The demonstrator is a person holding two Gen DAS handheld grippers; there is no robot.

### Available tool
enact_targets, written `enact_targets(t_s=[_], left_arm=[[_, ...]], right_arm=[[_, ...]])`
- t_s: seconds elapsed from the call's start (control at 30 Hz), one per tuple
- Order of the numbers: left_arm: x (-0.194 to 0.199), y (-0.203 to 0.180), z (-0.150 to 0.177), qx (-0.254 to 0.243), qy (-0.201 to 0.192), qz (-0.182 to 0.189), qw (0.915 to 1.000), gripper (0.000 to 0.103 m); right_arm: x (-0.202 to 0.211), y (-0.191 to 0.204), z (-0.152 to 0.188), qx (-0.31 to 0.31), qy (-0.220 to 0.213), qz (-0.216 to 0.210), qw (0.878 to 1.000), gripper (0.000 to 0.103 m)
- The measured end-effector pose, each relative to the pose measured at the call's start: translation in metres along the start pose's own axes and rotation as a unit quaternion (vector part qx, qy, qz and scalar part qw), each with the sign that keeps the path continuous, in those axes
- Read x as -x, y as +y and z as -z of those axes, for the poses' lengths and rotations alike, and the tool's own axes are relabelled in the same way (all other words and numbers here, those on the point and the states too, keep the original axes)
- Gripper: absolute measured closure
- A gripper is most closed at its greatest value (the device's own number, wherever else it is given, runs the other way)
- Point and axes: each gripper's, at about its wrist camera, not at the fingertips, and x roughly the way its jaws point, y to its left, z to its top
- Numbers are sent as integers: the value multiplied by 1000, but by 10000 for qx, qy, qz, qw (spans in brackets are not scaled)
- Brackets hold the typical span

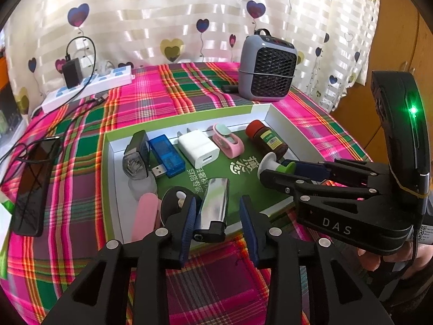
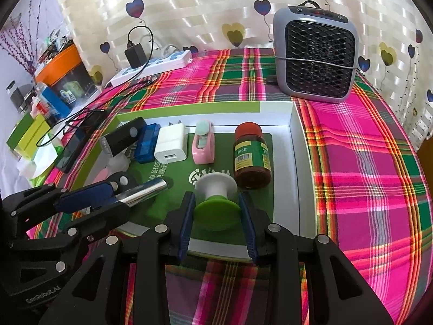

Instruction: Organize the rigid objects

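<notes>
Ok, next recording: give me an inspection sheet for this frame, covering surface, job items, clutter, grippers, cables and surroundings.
Surface: plaid tablecloth.
Job's things: shallow box tray holds brown bottle, white USB charger, blue USB stick, pink clip, silver lighter.
Clutter: fan heater, phone.
Grippers: left hand-held gripper open around lighter; right hand-held gripper flanks green-and-white spool, contact unclear.
Cables: black lead from adapter on power strip.
Surroundings: heart-print curtain.
</notes>
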Motion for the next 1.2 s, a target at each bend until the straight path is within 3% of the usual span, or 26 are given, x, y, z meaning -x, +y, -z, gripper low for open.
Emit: enact_targets(t_s=[0.6,1.2], left_arm=[[13,-3,7,46,-72,-116,9999,67],[51,-6,29,339,-309,-673,9967,67]], right_arm=[[9,-1,5,-132,-125,36,9998,61],[54,20,23,63,-650,314,9974,62]])
